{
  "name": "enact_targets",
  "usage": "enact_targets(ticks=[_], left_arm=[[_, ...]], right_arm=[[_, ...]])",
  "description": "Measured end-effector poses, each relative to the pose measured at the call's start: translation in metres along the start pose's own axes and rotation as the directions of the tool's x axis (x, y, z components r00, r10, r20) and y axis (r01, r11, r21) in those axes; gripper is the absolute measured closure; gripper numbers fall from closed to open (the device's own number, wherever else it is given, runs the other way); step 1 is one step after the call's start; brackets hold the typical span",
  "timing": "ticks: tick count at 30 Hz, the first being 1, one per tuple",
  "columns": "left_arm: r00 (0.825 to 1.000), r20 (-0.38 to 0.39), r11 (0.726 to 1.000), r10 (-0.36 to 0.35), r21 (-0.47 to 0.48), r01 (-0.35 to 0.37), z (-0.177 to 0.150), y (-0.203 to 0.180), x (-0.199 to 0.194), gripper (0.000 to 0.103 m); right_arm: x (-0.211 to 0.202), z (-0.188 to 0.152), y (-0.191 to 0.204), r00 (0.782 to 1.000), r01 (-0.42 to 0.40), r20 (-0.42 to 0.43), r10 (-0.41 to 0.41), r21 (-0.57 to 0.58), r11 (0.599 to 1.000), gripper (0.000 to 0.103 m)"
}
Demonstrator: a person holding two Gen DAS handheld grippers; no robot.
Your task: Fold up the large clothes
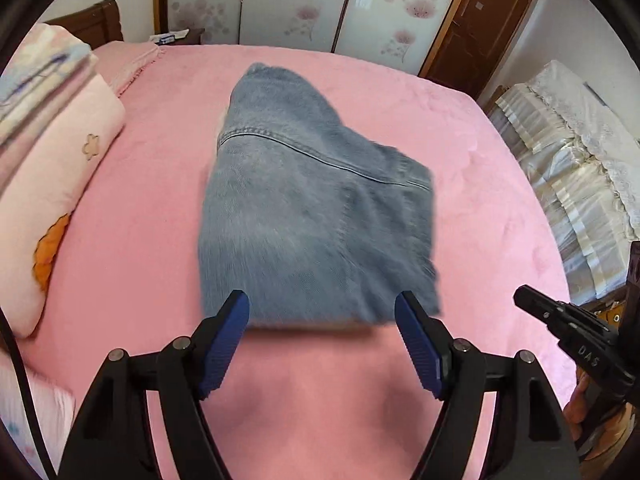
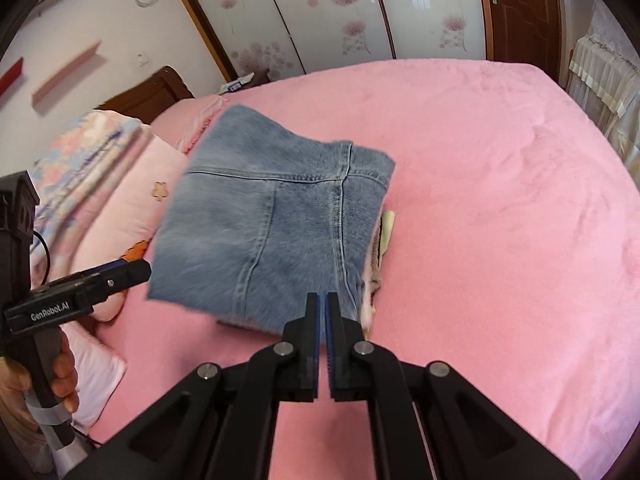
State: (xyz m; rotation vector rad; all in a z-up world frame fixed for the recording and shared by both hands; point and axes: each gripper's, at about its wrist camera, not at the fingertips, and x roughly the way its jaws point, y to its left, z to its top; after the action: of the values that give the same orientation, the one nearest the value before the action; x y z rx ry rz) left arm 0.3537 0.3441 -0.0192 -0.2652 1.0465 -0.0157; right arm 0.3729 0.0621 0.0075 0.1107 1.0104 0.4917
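At the far left of the bed [image 1: 120, 240], a stack of folded pink bedding [image 1: 52, 152] with a flower and an orange patch lies along the edge, near the dark wooden headboard [image 1: 96, 20]. Just right of it, in the middle of the pink cover, sit the folded jeans [image 1: 312, 208], a thick blue denim bundle with its seams facing up and a bit of pale lining peeking from the right side in the right wrist view. The left gripper [image 1: 322, 320] hovers at the near edge of the jeans with its blue-padded jaws spread wide, nothing between them and neither pad pressing on the cloth. Further right, the right gripper [image 2: 322, 308] hangs over the near right corner of the jeans [image 2: 272, 224] with its jaws pressed together and nothing pinched. A hand [image 2: 60, 372] grips the left tool's handle. Beyond the bed stand 3 sliding wardrobe panels [image 1: 296, 4] with pink blossoms, then a brown door [image 1: 480, 28], and at the far right cream lace-covered furniture [image 1: 572, 168].
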Motion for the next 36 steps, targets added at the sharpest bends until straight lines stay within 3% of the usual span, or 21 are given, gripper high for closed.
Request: enact_targets(ticks=[4,13,21,28,31,33,36], left_arm=[[1.000,0.020,1.000,0.024,0.003,-0.024,-0.035,-0.033,-0.058,0.028],[0.998,0.030,0.998,-0.047,-0.050,0.048,-0.127,-0.119,-0.162,0.019],[0.999,0.047,0.999,-0.018,-0.026,0.019,-0.217,-0.187,-0.206,0.019],[0.997,0.065,0.999,0.051,0.002,-0.051,-0.284,-0.224,-0.220,0.019],[0.993,0.073,0.996,0.093,-0.001,-0.094,-0.304,-0.232,-0.218,0.017],[0.993,0.055,0.994,0.105,-0.009,-0.105,-0.313,-0.236,-0.213,0.017],[0.989,0.036,0.990,0.143,-0.011,-0.143,-0.329,-0.242,-0.208,0.017]], right_arm=[[-0.070,-0.022,-0.002,1.000,-0.023,0.007,0.023,-0.015,1.000,0.101],[-0.206,-0.100,-0.024,0.999,-0.032,-0.018,0.031,-0.050,0.998,0.101],[-0.272,-0.175,-0.043,1.000,-0.017,-0.018,0.015,-0.102,0.995,0.100],[-0.293,-0.226,-0.055,1.000,-0.006,-0.016,0.005,-0.065,0.998,0.100],[-0.298,-0.242,-0.062,1.000,0.013,-0.005,-0.013,-0.033,0.999,0.092],[-0.300,-0.253,-0.064,0.999,0.054,0.012,-0.053,-0.026,0.998,0.071],[-0.304,-0.267,-0.062,0.994,0.098,0.043,-0.097,-0.029,0.995,0.063]])
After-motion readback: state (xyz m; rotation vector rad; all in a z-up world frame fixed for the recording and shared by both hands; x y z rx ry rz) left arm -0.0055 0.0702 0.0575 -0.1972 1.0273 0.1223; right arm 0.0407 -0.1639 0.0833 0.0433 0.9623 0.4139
